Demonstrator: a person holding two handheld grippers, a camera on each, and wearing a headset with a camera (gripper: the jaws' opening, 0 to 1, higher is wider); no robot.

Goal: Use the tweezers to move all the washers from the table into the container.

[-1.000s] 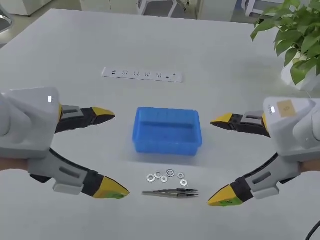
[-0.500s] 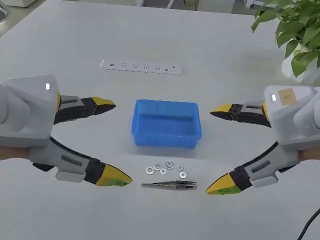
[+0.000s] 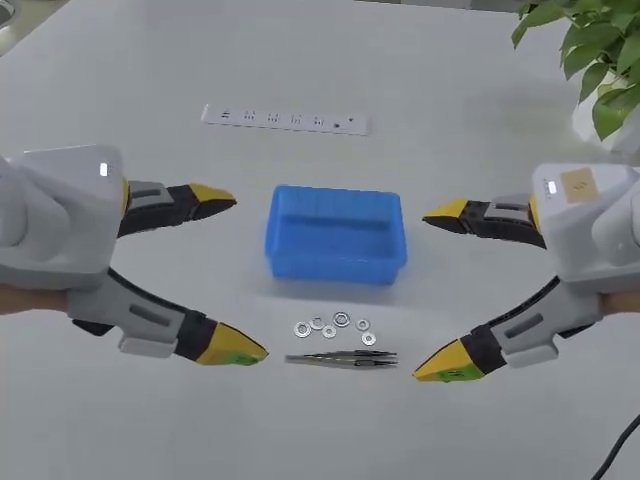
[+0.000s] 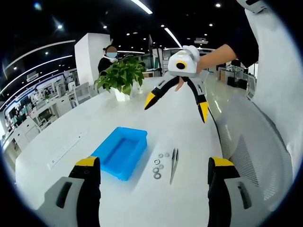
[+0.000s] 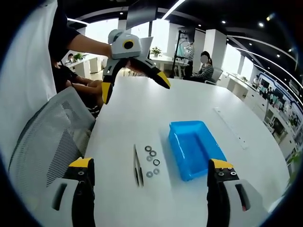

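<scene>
Blue plastic, the container (image 3: 335,232) sat on the white worktop (image 3: 470,130), the washers (image 3: 335,326) scattered just near of it and the tweezers (image 3: 340,357) lying beside them, nearer still. The left gripper (image 3: 250,276) and right gripper (image 3: 420,295) hovered either side, jaws spread wide, holding nothing.

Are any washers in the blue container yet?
No, the blue container is bare inside, and the washers lie on the table between it and the tweezers.

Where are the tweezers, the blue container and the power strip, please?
tweezers (image 3: 340,357), head view, middle of the shaft.
blue container (image 3: 335,272), head view, near wall.
power strip (image 3: 285,120), head view, middle of its top.
</scene>
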